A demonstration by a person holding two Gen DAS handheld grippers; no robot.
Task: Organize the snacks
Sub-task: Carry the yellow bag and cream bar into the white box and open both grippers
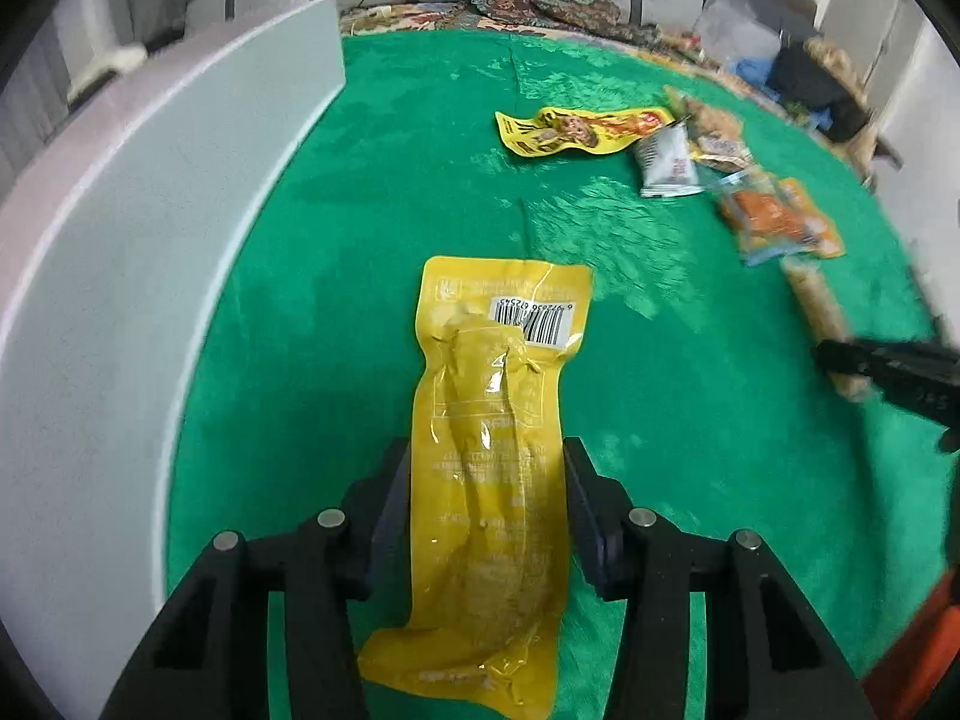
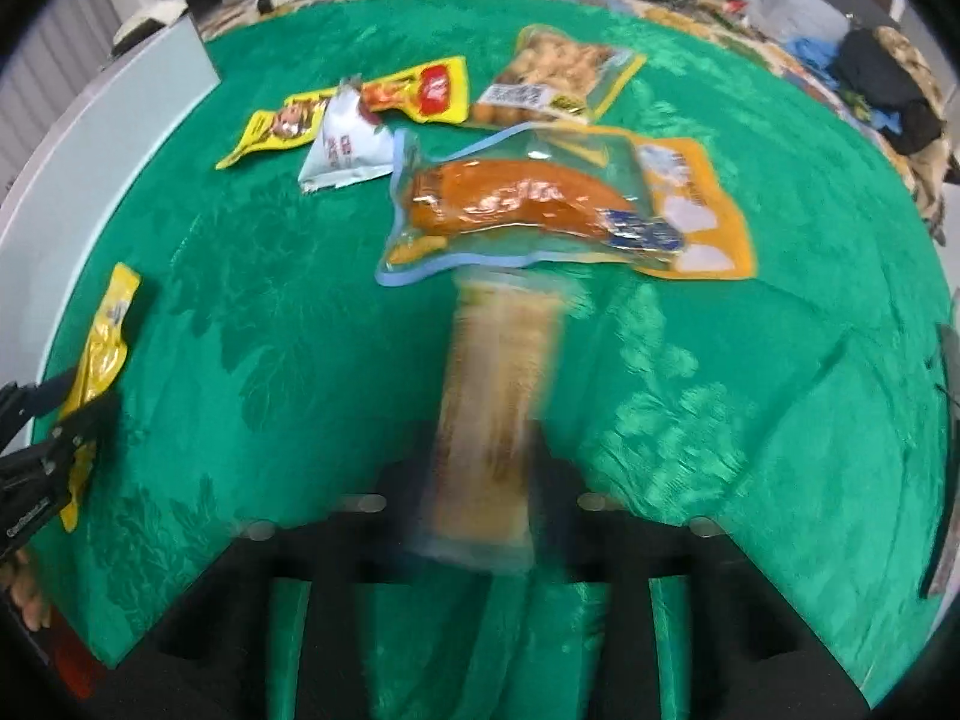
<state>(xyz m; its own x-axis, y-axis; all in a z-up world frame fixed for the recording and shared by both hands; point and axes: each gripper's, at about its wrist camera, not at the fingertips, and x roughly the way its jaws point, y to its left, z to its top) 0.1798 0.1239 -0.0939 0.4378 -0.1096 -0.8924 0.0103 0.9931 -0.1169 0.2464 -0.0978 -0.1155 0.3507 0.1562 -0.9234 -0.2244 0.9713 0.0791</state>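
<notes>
My left gripper is shut on a long yellow snack pack with a barcode, held above the green cloth; it also shows at the left of the right wrist view. My right gripper is shut on a long beige snack pack, blurred by motion; its far end reaches under the orange sausage pack. The right gripper shows at the right edge of the left wrist view.
On the green cloth lie a yellow-red pack, a white pouch and a bag of round snacks. A white box wall stands at the left. Clutter lies at the far right.
</notes>
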